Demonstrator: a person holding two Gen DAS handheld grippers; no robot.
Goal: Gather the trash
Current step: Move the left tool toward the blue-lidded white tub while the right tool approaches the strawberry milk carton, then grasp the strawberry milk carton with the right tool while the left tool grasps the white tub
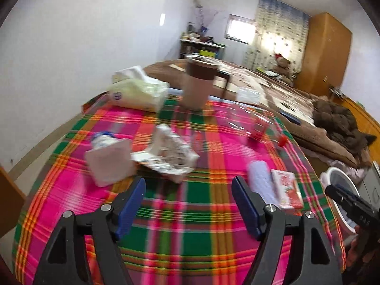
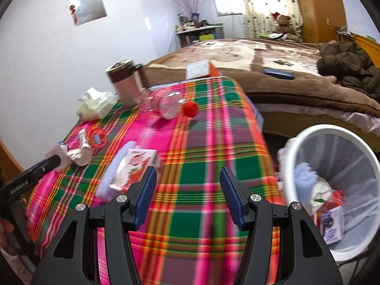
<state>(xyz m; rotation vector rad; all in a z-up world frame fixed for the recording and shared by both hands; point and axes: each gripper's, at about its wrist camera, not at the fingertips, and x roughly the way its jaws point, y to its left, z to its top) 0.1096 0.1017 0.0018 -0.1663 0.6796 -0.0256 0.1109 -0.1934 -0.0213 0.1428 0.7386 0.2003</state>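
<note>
Left tongs (image 1: 188, 187) gape just short of crumpled wrapper (image 1: 166, 156).

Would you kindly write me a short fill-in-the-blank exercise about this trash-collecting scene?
1. The clear plastic bottle lying on the plaid tablecloth has a ____ cap.
2. Both the left gripper and the right gripper are ____ and hold nothing.
3. The white trash bin beside the table already holds some ____.
4. The brown-lidded cup stands ____.

Missing words: red; open; trash; upright
</note>
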